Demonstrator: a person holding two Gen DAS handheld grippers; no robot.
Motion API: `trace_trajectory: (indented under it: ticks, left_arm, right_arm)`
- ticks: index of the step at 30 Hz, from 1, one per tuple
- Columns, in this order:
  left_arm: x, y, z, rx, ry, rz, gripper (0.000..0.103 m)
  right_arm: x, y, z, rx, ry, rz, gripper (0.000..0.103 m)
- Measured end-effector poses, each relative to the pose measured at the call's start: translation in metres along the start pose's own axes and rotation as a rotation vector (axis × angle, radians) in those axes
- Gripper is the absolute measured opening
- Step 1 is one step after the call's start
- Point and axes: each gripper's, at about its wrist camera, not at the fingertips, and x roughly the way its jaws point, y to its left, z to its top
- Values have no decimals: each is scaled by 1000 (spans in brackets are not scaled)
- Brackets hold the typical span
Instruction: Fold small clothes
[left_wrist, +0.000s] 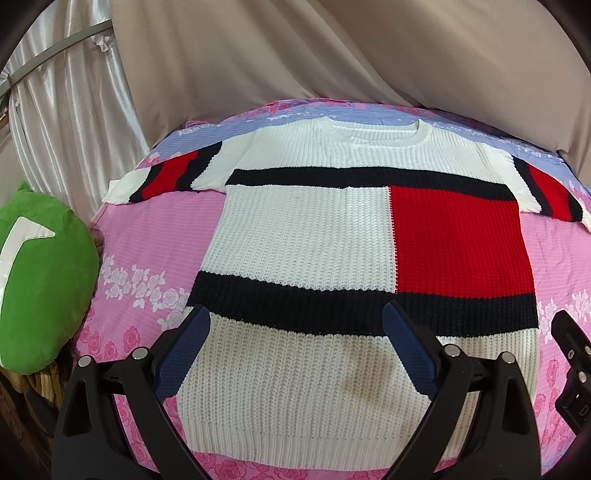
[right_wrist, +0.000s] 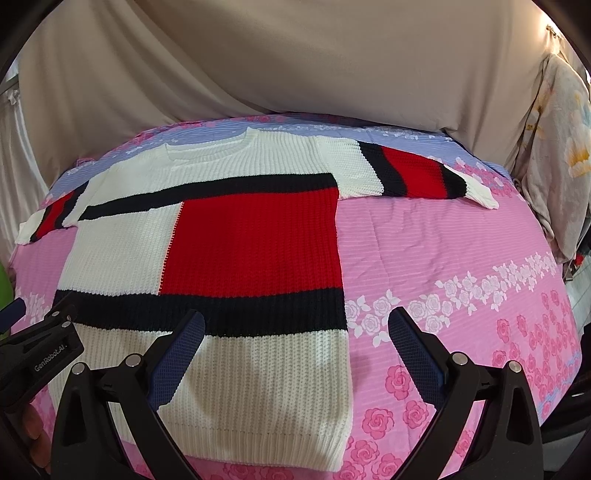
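A knitted sweater (left_wrist: 306, 236) in white, red and navy blocks lies flat and face up on the pink bed, sleeves spread, collar at the far side. It also shows in the right wrist view (right_wrist: 243, 251). My left gripper (left_wrist: 297, 321) is open and empty, hovering above the sweater's lower hem area. My right gripper (right_wrist: 297, 325) is open and empty above the sweater's lower right corner. The right gripper's body shows at the right edge of the left wrist view (left_wrist: 570, 354), and the left gripper's body at the left edge of the right wrist view (right_wrist: 40, 354).
A pink floral bedsheet (right_wrist: 461, 258) covers the bed. A green cushion (left_wrist: 40, 280) sits at the left edge. Beige drapes (left_wrist: 332, 55) hang behind. A floral fabric bundle (right_wrist: 554, 147) stands at the right.
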Motion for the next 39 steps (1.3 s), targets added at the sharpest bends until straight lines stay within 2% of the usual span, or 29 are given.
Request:
trace_trajectory:
  ticks: [39]
  left_arm:
    - [2,-6,0,15,3,-1,92]
  right_arm:
    - [3,-3,-5,4,9,2,98]
